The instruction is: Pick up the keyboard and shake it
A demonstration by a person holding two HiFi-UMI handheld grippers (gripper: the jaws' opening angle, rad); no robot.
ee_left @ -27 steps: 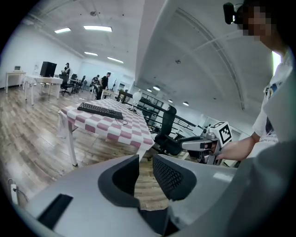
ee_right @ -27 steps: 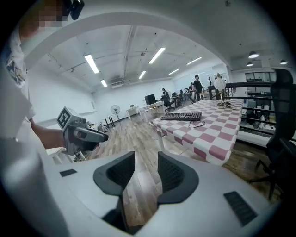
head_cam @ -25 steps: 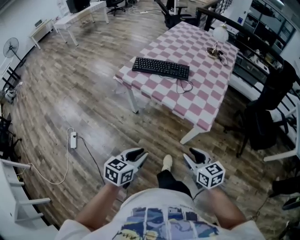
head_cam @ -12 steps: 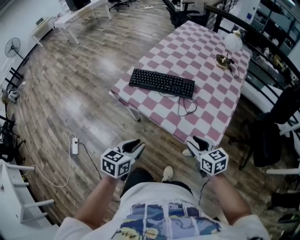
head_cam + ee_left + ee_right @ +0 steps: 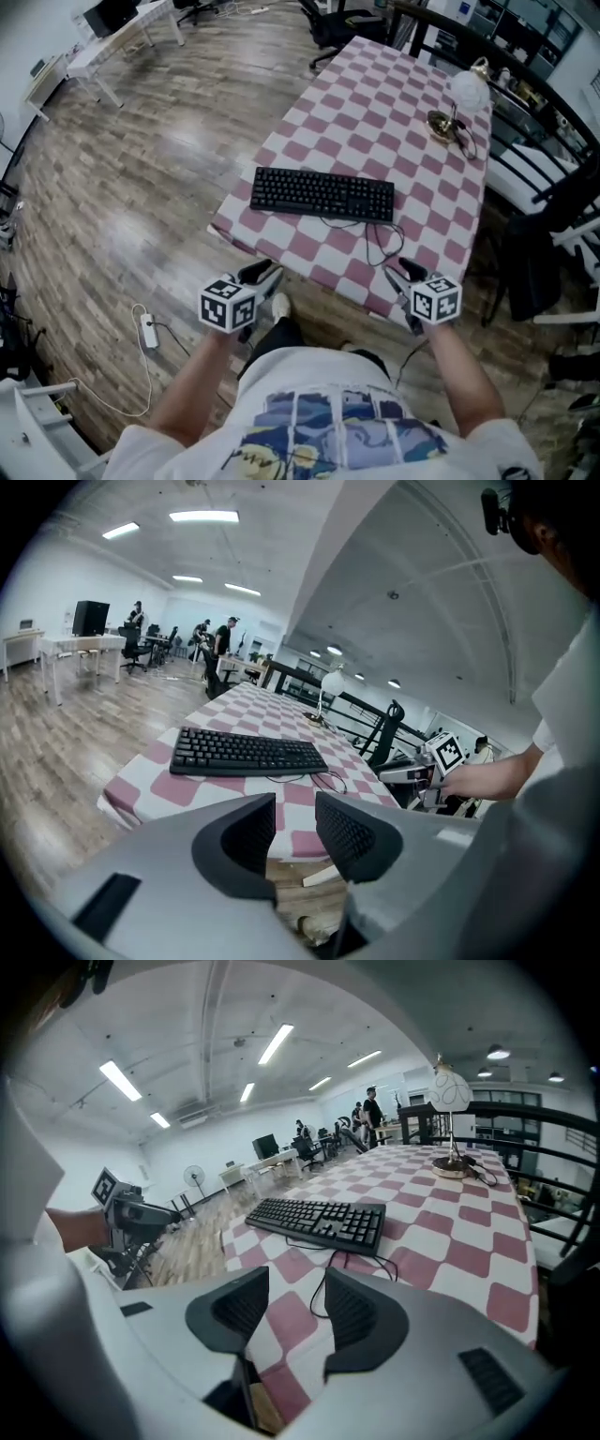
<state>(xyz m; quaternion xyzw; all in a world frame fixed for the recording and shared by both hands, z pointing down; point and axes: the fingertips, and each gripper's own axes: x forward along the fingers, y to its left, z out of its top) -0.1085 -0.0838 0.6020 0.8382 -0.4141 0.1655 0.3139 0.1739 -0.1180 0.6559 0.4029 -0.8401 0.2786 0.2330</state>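
Observation:
A black keyboard (image 5: 322, 194) lies flat near the front of a table with a pink-and-white checked cloth (image 5: 375, 112); its cable (image 5: 380, 239) loops toward me. My left gripper (image 5: 263, 277) hovers just off the table's near-left edge, short of the keyboard. My right gripper (image 5: 399, 273) hangs over the near-right edge by the cable. The jaws of both are opening, and nothing is between them. In the left gripper view the keyboard (image 5: 246, 752) lies ahead of the empty left gripper (image 5: 295, 822). In the right gripper view the keyboard (image 5: 319, 1221) lies beyond the empty right gripper (image 5: 295, 1312).
A table lamp (image 5: 459, 98) with a white shade stands at the table's far right. Black chairs and a railing (image 5: 553, 216) crowd the right side. A power strip (image 5: 147, 330) with a white cord lies on the wooden floor at the left. People stand far back in the room.
I have walked up to the table, so the keyboard is much closer. Both grippers went from over the floor to the table's near edge. Their jaws stand a little wider.

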